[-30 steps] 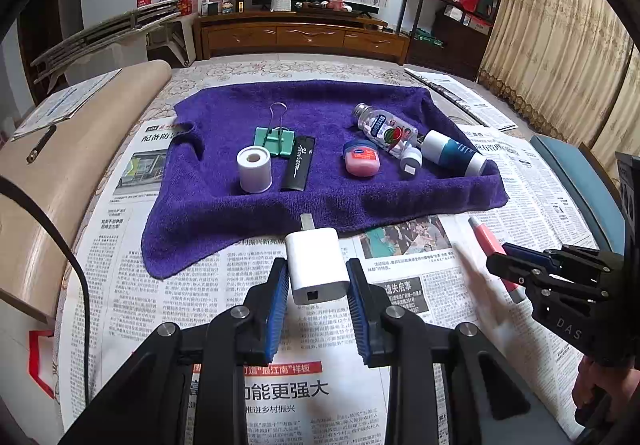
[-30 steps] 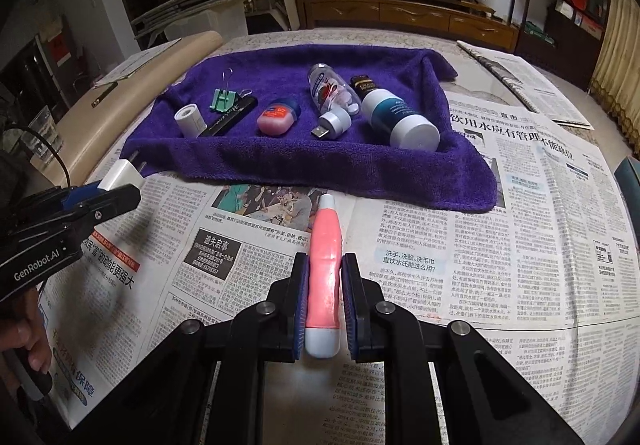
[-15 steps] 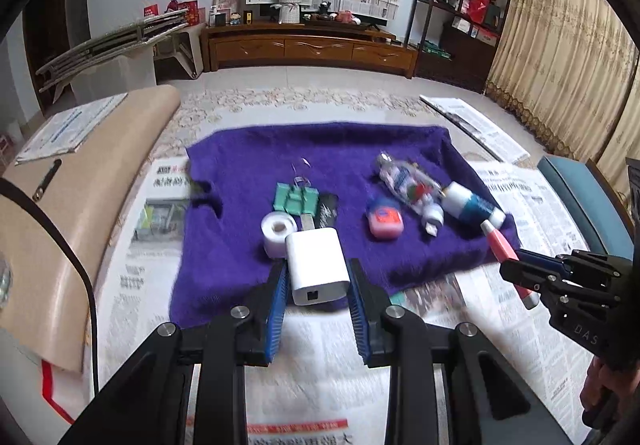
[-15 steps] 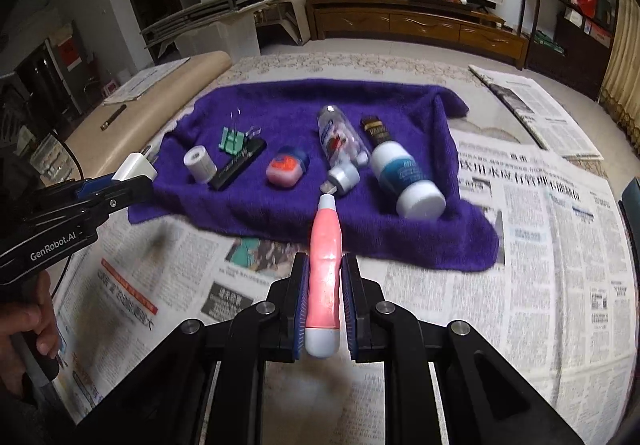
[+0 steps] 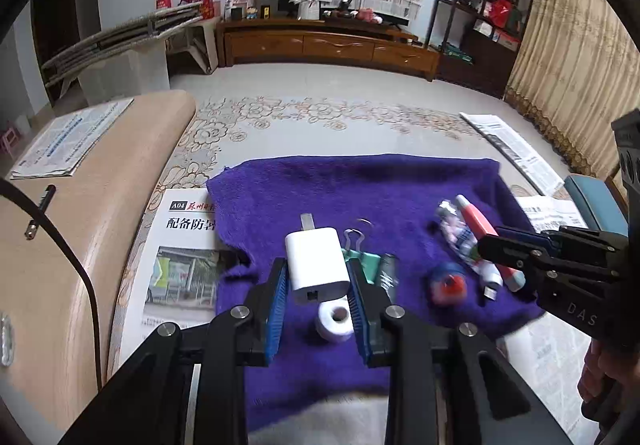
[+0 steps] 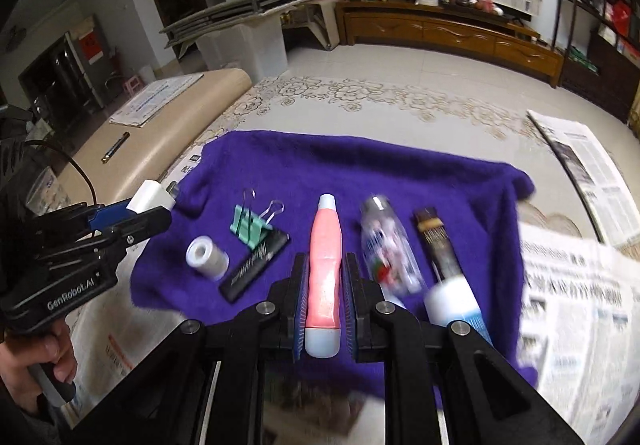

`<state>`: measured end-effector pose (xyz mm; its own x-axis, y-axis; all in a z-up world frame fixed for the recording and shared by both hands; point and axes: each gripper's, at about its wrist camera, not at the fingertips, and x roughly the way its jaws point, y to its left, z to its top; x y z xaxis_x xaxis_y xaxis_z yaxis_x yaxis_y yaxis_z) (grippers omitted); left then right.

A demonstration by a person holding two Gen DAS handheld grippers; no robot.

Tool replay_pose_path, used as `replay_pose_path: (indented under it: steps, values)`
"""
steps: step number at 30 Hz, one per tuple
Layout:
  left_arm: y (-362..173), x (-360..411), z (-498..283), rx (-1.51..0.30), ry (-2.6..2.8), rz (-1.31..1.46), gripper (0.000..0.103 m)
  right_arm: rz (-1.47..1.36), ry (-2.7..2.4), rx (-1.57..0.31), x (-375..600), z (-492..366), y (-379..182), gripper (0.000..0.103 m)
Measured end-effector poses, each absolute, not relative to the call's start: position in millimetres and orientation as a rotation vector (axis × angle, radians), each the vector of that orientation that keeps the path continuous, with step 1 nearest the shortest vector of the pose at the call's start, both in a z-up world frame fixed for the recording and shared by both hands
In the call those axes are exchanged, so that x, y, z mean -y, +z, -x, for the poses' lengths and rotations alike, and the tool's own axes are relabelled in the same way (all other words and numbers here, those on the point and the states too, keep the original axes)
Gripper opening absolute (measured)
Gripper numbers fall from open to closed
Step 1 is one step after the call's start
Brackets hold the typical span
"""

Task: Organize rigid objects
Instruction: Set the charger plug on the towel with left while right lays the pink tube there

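Left claw (image 5: 316,293): mine, clamped on the white charger (image 5: 316,265); its blue pads press both flat sides, and the metal prong end points away from me.
Charger's place: in the air over the near left part of the purple towel (image 5: 360,189), above the tape roll (image 5: 335,319), which I see between my fingers.
Right claw (image 6: 323,301): mine too, gripping the pink tube (image 6: 326,269) along its length, white cap end toward me, pale tip pointing away.
Tube's place: held over the middle of the towel, between the black bar (image 6: 256,267) on its left and the clear bottle (image 6: 386,253) on its right; I cannot tell whether it touches the cloth.
From the left camera: the right claw (image 5: 504,249) comes in from the right with the tube (image 5: 486,241) crossing over the bottle (image 5: 456,229).
From the right camera: the left claw (image 6: 150,211) sits at the left edge with the charger (image 6: 151,195) sticking out of it.
On the towel: tape roll (image 6: 206,257), green clip (image 6: 250,227) just behind the black bar, the bottle, a dark brush (image 6: 434,241), a white-and-blue bottle (image 6: 454,305), and a small red-and-blue jar (image 5: 448,283).
Under the towel: newspaper (image 5: 180,265) spread on the table (image 5: 316,117).
Blur: the right side of both views is smeared, so labels there are unreadable.
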<state>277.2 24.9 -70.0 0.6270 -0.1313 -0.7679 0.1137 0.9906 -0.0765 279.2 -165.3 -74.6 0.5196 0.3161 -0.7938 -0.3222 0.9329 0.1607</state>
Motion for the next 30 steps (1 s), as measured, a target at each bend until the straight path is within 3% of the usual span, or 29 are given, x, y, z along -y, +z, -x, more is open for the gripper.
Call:
replay_pose_path:
  steps: [13,30]
  values:
    - [-107,-27,-328,-0.957,-0.148,-0.002,0.028,0.072,0.397,-1.060,128,-344,-113,0.016]
    - [-128,-18,-350,-1.039,-0.148,-0.090,0.028,0.172,0.430,-1.113,116,-357,-132,0.016]
